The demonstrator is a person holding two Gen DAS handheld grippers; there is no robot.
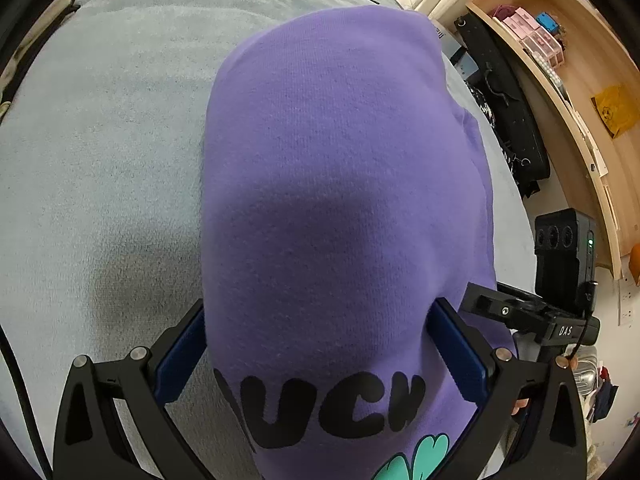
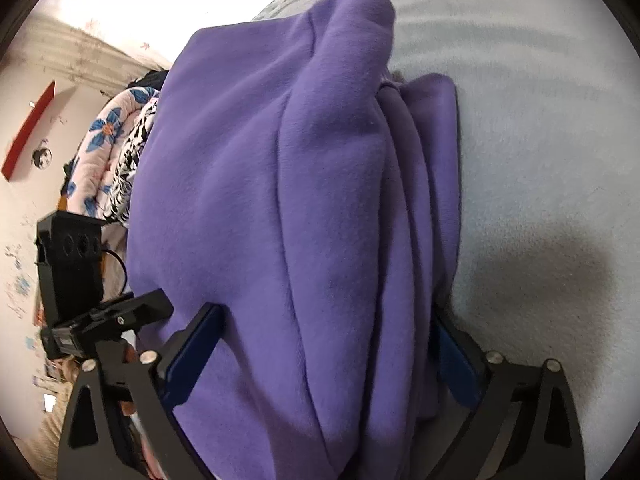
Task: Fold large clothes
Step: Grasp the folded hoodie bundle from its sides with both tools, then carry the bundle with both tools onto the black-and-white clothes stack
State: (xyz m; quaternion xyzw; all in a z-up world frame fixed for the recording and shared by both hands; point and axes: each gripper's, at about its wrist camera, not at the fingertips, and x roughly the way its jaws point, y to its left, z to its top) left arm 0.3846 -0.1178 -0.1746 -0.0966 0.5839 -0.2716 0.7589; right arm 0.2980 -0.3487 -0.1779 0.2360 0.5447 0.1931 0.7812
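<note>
A purple sweatshirt (image 1: 340,180) with black letters and a teal clover print lies folded on a light grey bed cover (image 1: 100,140). My left gripper (image 1: 320,320) is open, its blue-padded fingers (image 1: 180,356) spread on either side of the sweatshirt's near end. In the right wrist view the sweatshirt (image 2: 280,200) shows thick folds and layered edges. My right gripper (image 2: 328,320) is open too, fingers wide on both sides of the bundled fabric. Whether the pads press the cloth is unclear.
A wooden shelf (image 1: 560,80) with small boxes and a black case (image 1: 508,112) stand right of the bed. The other gripper's body (image 1: 560,272) is close on the right. A flowered quilt (image 2: 104,148) lies at the bed's left side.
</note>
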